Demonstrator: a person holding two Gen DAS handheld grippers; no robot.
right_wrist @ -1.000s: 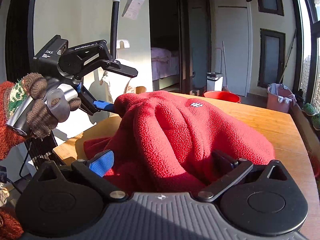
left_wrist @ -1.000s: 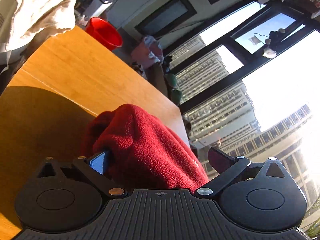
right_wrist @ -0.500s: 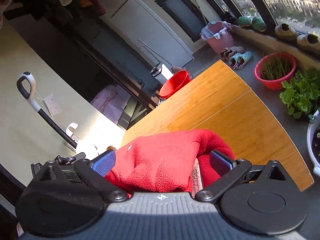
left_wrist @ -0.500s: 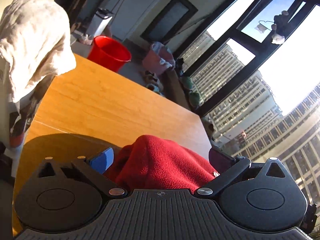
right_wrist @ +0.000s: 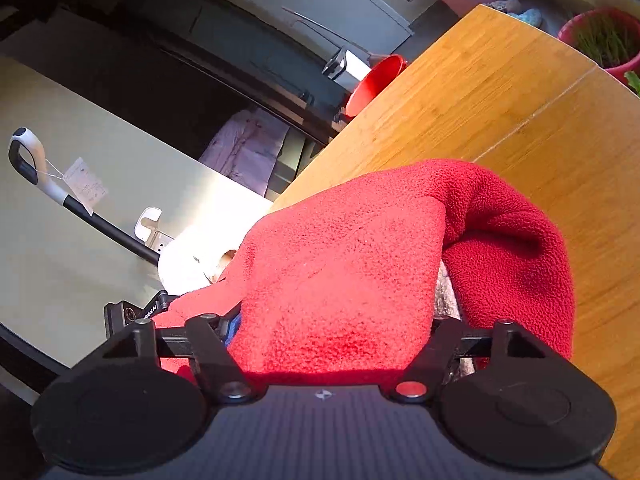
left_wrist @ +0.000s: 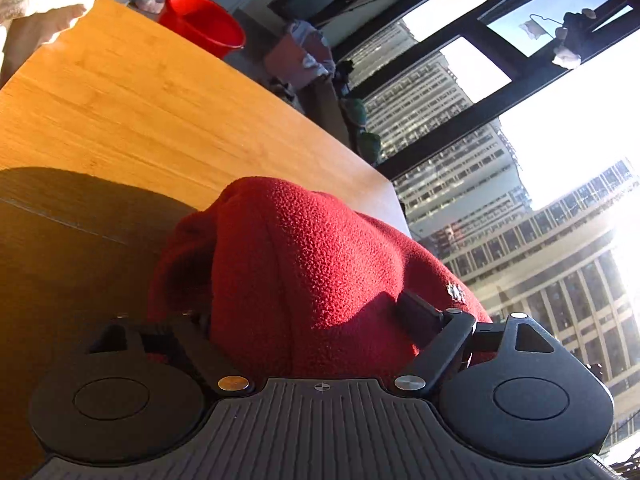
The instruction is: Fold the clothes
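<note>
Left claw [left_wrist: 312,316]: both fingers pressed into the red fleece garment [left_wrist: 316,264], clamped on a bunched fold. Right claw [right_wrist: 332,328]: fingers likewise closed on the garment, fabric draped over them; the left claw's body shows just beside the garment's left edge.

Two fisheye views, each looking forward from just behind a hand-held tool.

The left wrist view sits low and very near a red fleece garment [left_wrist: 304,272]. It is tilted, facing across the wooden surface [left_wrist: 132,108] toward tall windows [left_wrist: 500,92] and a red bucket [left_wrist: 202,22].

The right wrist view is also close to the red fleece garment [right_wrist: 352,272] and rolled sideways, facing across the surface [right_wrist: 500,112] toward a pale wall [right_wrist: 60,240].

Both views share the garment, the surface and the bucket [right_wrist: 374,82].
</note>
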